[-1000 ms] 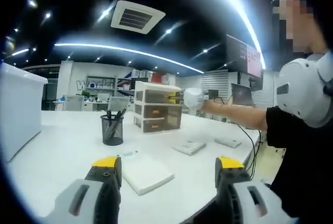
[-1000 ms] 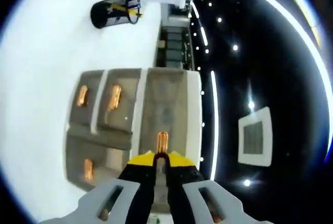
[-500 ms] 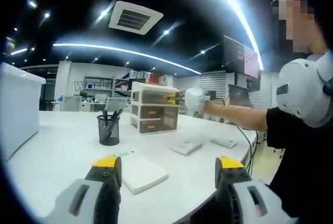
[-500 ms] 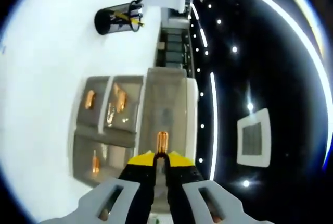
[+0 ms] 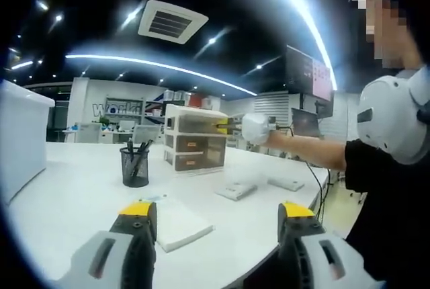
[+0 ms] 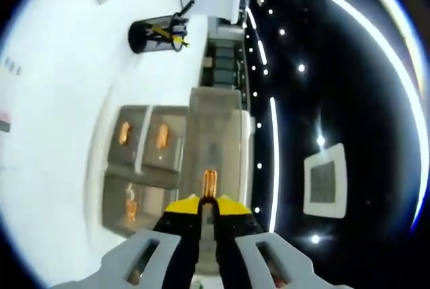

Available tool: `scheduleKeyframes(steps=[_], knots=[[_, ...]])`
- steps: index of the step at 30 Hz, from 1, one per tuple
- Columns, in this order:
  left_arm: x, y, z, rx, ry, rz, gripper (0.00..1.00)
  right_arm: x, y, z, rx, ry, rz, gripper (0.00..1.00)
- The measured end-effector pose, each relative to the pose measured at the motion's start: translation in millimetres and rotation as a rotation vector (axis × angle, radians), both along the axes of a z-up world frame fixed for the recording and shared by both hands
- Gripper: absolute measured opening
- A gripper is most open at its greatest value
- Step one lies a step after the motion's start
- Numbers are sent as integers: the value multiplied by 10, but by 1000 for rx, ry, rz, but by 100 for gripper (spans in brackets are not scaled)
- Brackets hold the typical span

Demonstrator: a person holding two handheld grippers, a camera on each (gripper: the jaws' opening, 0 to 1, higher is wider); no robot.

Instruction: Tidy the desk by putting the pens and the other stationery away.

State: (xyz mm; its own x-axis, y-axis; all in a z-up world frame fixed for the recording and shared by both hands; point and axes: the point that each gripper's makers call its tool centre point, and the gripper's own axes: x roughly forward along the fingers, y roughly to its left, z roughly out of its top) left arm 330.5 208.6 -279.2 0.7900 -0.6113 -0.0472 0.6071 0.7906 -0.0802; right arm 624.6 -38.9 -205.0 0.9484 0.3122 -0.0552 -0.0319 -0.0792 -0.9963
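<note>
Drawers [image 6: 195, 148] stand on the desk [image 5: 80, 188] beside the pen cup [image 5: 134, 166]; the right tool [image 6: 209, 201] is clamped on the top drawer's handle [image 6: 209, 183]. The left tool [image 5: 213, 215] hangs open above a white pad [image 5: 176, 222].

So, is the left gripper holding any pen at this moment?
No, the left gripper is open, with nothing between its jaws.

Left gripper [image 5: 213, 216] open above white desk [image 5: 74, 195], pen cup [image 5: 134, 167], drawer unit [image 5: 195, 146]
</note>
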Motion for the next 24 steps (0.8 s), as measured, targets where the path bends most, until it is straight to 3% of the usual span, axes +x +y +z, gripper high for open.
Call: scheduleKeyframes(steps=[24], knots=[[-31,-66,-28,-8,3,-20,73,-370,50,28,3,-23,31,5]])
